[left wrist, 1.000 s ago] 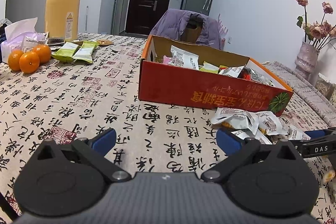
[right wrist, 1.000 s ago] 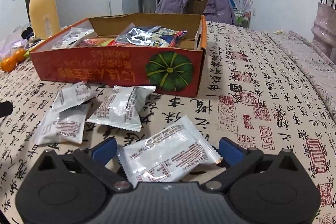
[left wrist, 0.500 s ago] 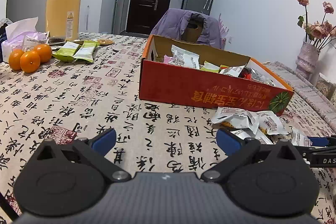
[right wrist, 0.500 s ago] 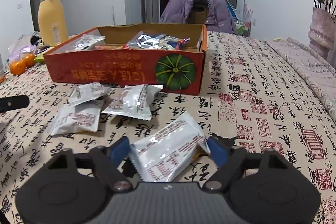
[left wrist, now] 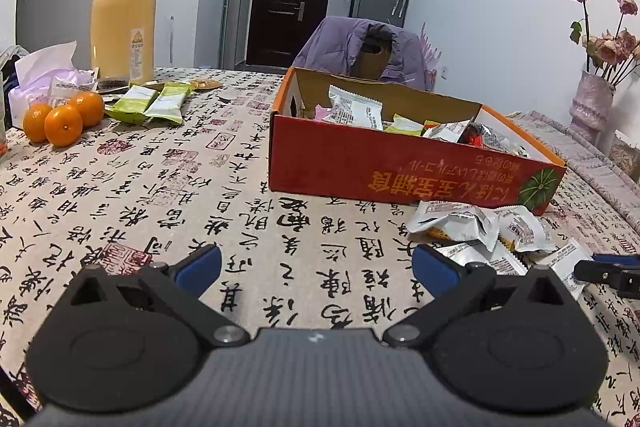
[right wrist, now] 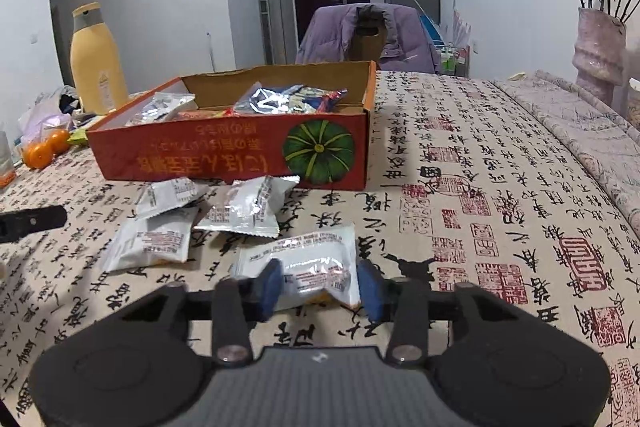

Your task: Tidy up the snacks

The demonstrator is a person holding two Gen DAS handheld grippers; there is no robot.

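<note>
The orange carton [right wrist: 224, 155] was partly filled; three white packets [right wrist: 152, 243] were left beside it. A fourth packet [right wrist: 316, 263] was being pinched by the closing right gripper [right wrist: 320, 285]; the left gripper [left wrist: 316, 267] was spread, empty.

Each gripper is black, with a dark grey ribbed block in the middle. On both sides of the block sits a big round black disc with a ring pressed into it. Thin black bars run forward from shiny silver screws. The left gripper [left wrist: 316, 265] and the right gripper [right wrist: 320, 285] both have two blue pads [right wrist: 269, 285] at the fingertips.
</note>
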